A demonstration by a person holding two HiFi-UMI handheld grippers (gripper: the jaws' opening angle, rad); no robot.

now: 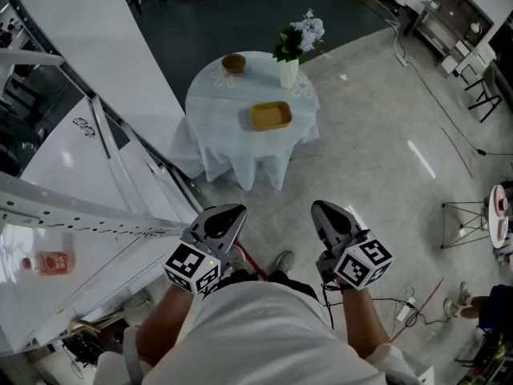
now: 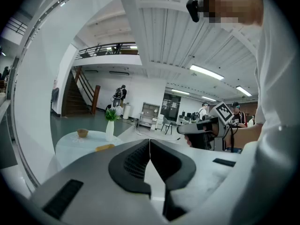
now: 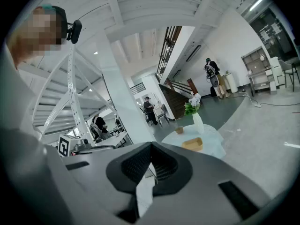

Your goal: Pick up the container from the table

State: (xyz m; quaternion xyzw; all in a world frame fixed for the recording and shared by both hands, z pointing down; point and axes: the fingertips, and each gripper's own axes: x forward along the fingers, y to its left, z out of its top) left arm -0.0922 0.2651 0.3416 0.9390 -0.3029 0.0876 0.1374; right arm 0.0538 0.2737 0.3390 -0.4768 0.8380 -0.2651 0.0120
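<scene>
A yellow rectangular container (image 1: 271, 115) lies on the round table with a pale cloth (image 1: 216, 119), well ahead of me. It shows small in the left gripper view (image 2: 104, 147) and in the right gripper view (image 3: 193, 144). My left gripper (image 1: 228, 215) and right gripper (image 1: 323, 211) are held close to my body, far short of the table. Both are shut with nothing between the jaws. In the left gripper view the left gripper (image 2: 149, 142) has its jaws meeting at the tips; the right gripper (image 3: 151, 146) looks the same in its own view.
On the table also stand a white vase with flowers (image 1: 290, 66) and a small brown bowl (image 1: 233, 62). A white slanted structure (image 1: 88, 175) runs along the left. Folding stands (image 1: 465, 223) and cables lie on the floor at the right. People stand in the background (image 3: 213, 76).
</scene>
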